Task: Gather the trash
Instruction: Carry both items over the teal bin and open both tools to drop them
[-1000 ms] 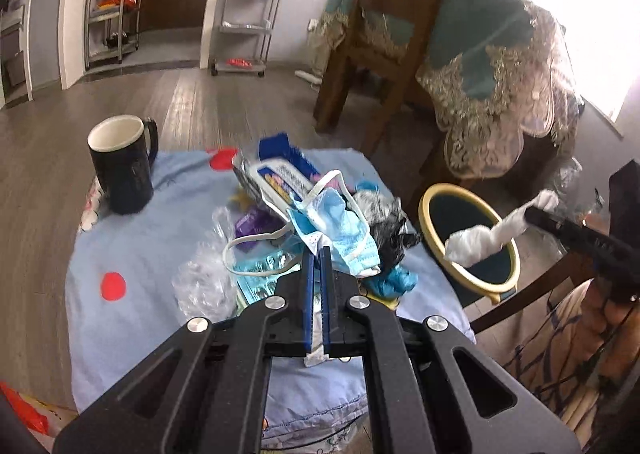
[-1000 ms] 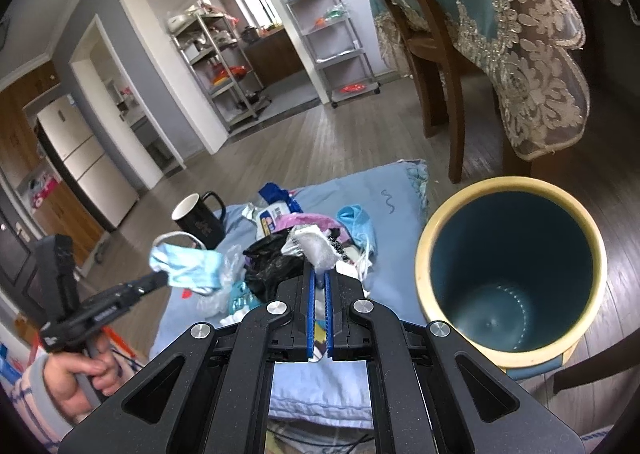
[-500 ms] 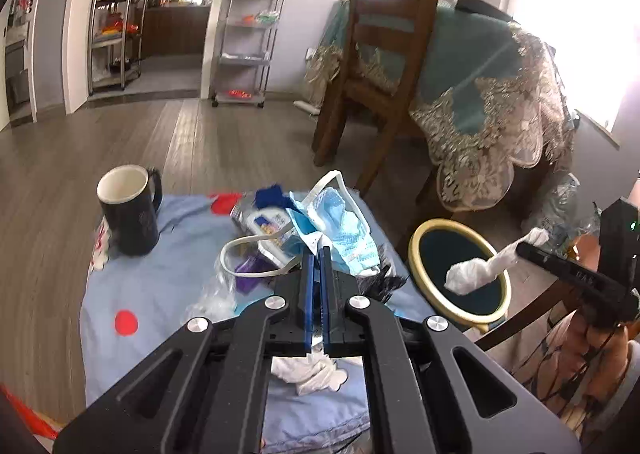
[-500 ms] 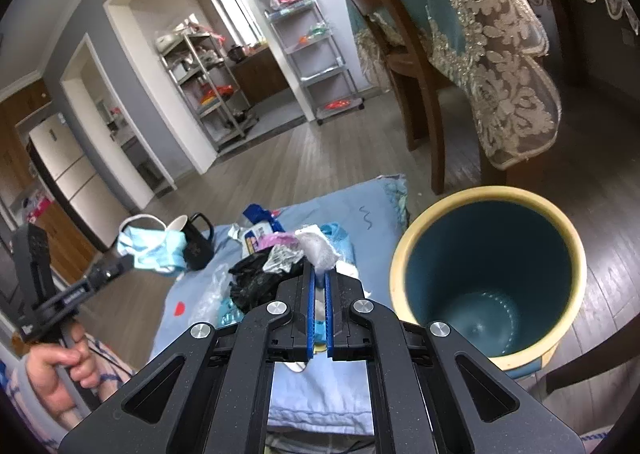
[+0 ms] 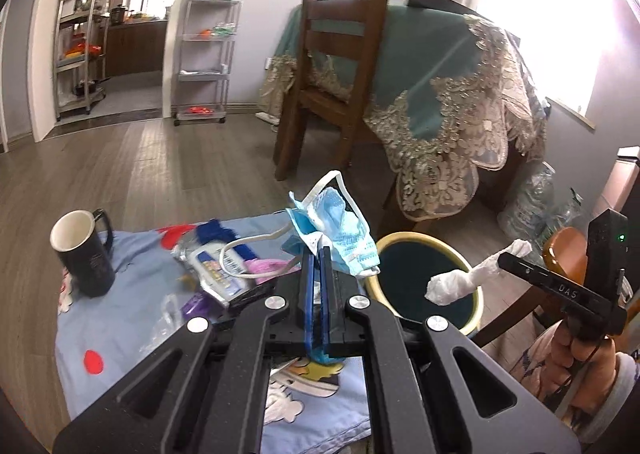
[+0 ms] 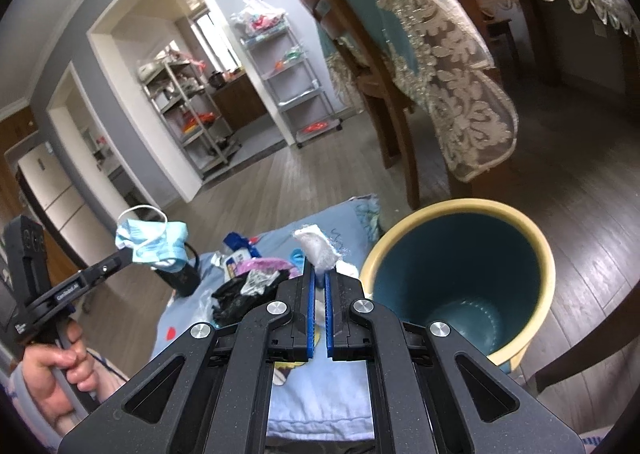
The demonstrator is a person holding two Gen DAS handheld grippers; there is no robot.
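Note:
My left gripper [image 5: 318,252] is shut on a blue face mask [image 5: 340,224], held in the air above the low table [image 5: 132,334]; its white ear loop [image 5: 256,254] hangs down toward the trash pile. In the right wrist view the same face mask [image 6: 154,240] hangs at the left. My right gripper [image 6: 318,272] is shut on a crumpled white tissue [image 6: 318,248], which is the white tissue [image 5: 460,282] hanging over the bin's right rim in the left wrist view. The yellow-rimmed teal bin [image 6: 460,274] stands open just right of the table.
Loose trash [image 5: 224,270] lies on the blue cloth: a wrapper, black plastic [image 6: 248,286], pink and purple bits. A black mug [image 5: 82,250] stands at the table's left. A wooden chair [image 5: 332,66] and a lace-covered table [image 5: 460,94] stand behind. A person's hands hold both grippers.
The left gripper has lifted the mask up off the trash pile and toward the bin. The right gripper has carried the tissue closer to the bin's rim.

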